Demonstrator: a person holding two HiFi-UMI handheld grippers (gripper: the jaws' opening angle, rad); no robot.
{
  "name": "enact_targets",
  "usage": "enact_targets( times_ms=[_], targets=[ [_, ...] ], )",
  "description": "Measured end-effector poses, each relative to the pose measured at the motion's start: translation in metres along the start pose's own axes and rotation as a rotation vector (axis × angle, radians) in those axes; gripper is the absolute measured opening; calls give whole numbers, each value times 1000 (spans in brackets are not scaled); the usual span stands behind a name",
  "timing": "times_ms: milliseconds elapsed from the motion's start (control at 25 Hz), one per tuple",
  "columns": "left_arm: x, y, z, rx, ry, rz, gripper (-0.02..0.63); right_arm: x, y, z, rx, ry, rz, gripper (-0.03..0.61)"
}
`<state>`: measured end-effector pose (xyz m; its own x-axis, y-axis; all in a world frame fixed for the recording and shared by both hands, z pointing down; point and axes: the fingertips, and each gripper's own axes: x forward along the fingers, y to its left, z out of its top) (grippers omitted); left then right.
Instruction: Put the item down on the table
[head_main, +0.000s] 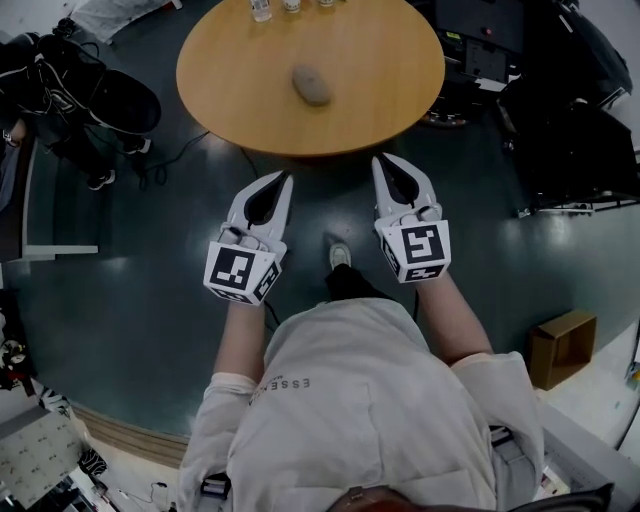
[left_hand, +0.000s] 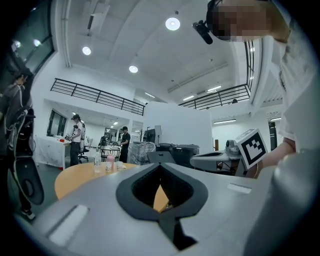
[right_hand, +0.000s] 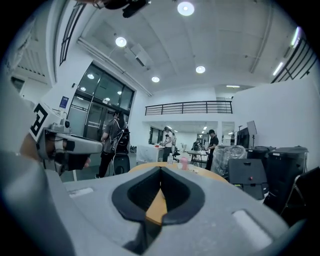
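Left claw and right claw, each pinched together and empty, hover at the bench's near edge. Bumping it could roll the stone-like lump.

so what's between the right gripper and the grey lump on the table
Only bare wooden tabletop, seen in the head view, between the right gripper and the grey lump.

A cardboard box sits on the dark floor; black bags lie heaped well apart, a cable beside them.
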<state>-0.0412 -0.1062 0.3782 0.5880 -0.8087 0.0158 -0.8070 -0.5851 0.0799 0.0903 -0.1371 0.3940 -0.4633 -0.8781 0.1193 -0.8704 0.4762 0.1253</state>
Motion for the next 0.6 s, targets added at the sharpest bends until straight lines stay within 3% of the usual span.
enact_targets(
  times_ms=[280, 600],
  targets=[
    [-84, -32, -2, -6, -21, 29, 17, -68, 59, -5, 24, 5, -2, -9],
    [-114, -88, -16, 7, -25, 40, 15, -136, 77, -22, 6, -20, -9, -9]
  ],
)
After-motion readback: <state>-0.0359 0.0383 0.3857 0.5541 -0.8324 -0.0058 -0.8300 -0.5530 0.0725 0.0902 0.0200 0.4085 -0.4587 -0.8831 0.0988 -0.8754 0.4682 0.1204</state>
